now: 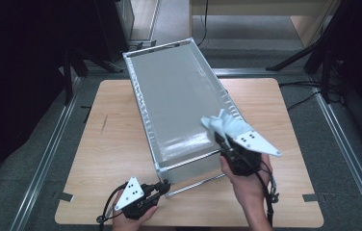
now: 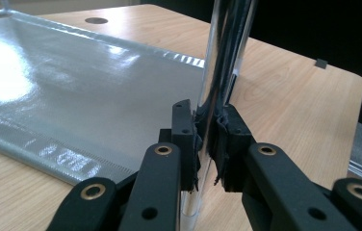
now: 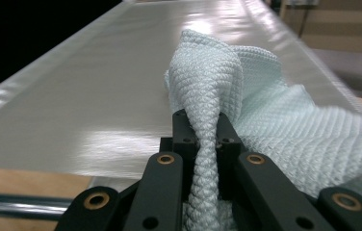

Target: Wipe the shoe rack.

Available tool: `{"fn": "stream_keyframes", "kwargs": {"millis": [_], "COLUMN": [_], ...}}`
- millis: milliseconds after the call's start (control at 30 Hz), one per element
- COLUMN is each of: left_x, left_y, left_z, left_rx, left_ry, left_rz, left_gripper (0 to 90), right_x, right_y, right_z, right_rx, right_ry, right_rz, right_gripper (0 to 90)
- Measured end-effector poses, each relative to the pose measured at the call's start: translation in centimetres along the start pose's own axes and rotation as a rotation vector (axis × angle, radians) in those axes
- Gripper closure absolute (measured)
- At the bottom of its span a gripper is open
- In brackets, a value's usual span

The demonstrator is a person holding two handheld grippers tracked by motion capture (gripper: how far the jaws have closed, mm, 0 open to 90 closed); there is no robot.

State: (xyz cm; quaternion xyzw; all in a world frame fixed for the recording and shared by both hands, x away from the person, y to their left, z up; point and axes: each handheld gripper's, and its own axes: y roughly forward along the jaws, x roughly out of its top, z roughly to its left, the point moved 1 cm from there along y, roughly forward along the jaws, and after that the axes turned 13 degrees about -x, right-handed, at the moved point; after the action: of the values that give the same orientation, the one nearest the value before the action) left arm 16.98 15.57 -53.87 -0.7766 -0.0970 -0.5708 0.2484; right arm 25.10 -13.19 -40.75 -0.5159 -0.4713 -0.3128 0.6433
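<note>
The cloth (image 1: 223,124), a pale waffle-weave rag, lies bunched on the near right part of the panel (image 1: 179,101), close to its right rim. The right tool (image 1: 222,139) is clenched on a twisted fold of the cloth (image 3: 208,96); in the right gripper view the fold runs up between the two black jaws and the rest spreads loosely to the right over the grey surface.

The panel is a long grey glossy sheet with a raised rim, the top of a low frame that stands slantwise on the table (image 1: 107,159) and juts past its far edge. The left tool (image 1: 162,186) grasps a shiny metal rod (image 2: 225,57) at the near left corner of the frame, with both pads pressed on it, which looks like a steadying hold.

As a judgement, the work is wiping the panel with the cloth, and it seems to be at an early or middle stage. The cloth sits at the near end, and the long stretch of panel toward the far end (image 3: 135,43) carries no cloth. The sheen is uneven, with a brighter band near the front rim, but whether that marks wiped ground I cannot tell. No dirt or spill is plain enough to mark what is cleaned. What appears left is passing the cloth over the rest of the surface while the frame is held steady.
</note>
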Motion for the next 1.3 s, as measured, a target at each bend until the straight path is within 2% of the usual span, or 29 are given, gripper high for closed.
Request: {"fn": "stream_keyframes", "kwargs": {"millis": [67,133,167,200,267,367,533,600,700,733,800,967,1100,1200,1300], "left_x": [0.0,0.0,0.0,0.0,0.0,0.0,0.0,0.0,0.0,0.0,0.0,0.0,-0.1,-0.1,-0.1], "left_y": [0.0,0.0,0.0,0.0,0.0,0.1,0.0,0.0,0.1,0.0,0.0,0.0,-0.1,0.0,0.0], "left_z": [0.0,0.0,0.0,0.0,0.0,0.0,0.0,0.0,0.0,0.0,0.0,0.0,0.0,0.0,0.0], "left_rx": [0.006,0.007,0.008,0.009,0.009,0.012,0.010,0.009,0.008,0.007,0.007,0.010,0.010,0.010,0.011], "left_ry": [0.001,0.006,0.006,0.006,0.003,0.007,0.006,0.007,0.004,0.006,0.004,0.006,0.006,0.001,-0.001], "left_rz": [-0.002,0.001,0.001,0.001,-0.001,-0.002,-0.004,-0.005,-0.007,-0.006,-0.006,-0.002,-0.002,-0.005,-0.002], "left_gripper": [80.5,80.7,80.6,80.6,80.7,80.7,80.7,80.7,80.7,80.7,80.7,80.6,80.6,80.6,80.5], "right_x": [0.1,0.0,0.0,0.0,-0.2,-0.4,-0.7,-0.7,-0.7,-0.7,-0.6,-0.4,-0.4,-0.7,-1.5], "right_y": [0.0,-0.1,-0.2,-0.2,-0.2,-0.3,-0.6,-0.8,-0.8,-0.8,-0.8,-1.1,-2.3,-3.6,-4.6], "right_z": [-0.6,0.0,0.4,0.9,2.5,5.1,10.3,11.2,11.1,10.0,8.7,3.3,-1.2,-3.9,-5.9], "right_rx": [-0.006,-0.029,-0.022,-0.003,0.017,0.084,0.219,0.245,0.244,0.194,0.154,0.058,-0.025,-0.095,-0.137], "right_ry": [0.018,-0.002,-0.004,0.000,-0.021,-0.045,-0.108,-0.125,-0.136,-0.150,-0.148,-0.059,0.017,0.053,0.091], "right_rz": [0.003,0.000,0.000,0.004,0.003,0.004,0.007,0.003,-0.004,-0.014,-0.018,-0.027,-0.057,-0.097,-0.118], "right_gripper": [84.1,84.0,84.1,84.1,84.1,84.1,84.1,84.1,84.0,84.0,84.0,83.9,83.8,83.7,83.7]}}
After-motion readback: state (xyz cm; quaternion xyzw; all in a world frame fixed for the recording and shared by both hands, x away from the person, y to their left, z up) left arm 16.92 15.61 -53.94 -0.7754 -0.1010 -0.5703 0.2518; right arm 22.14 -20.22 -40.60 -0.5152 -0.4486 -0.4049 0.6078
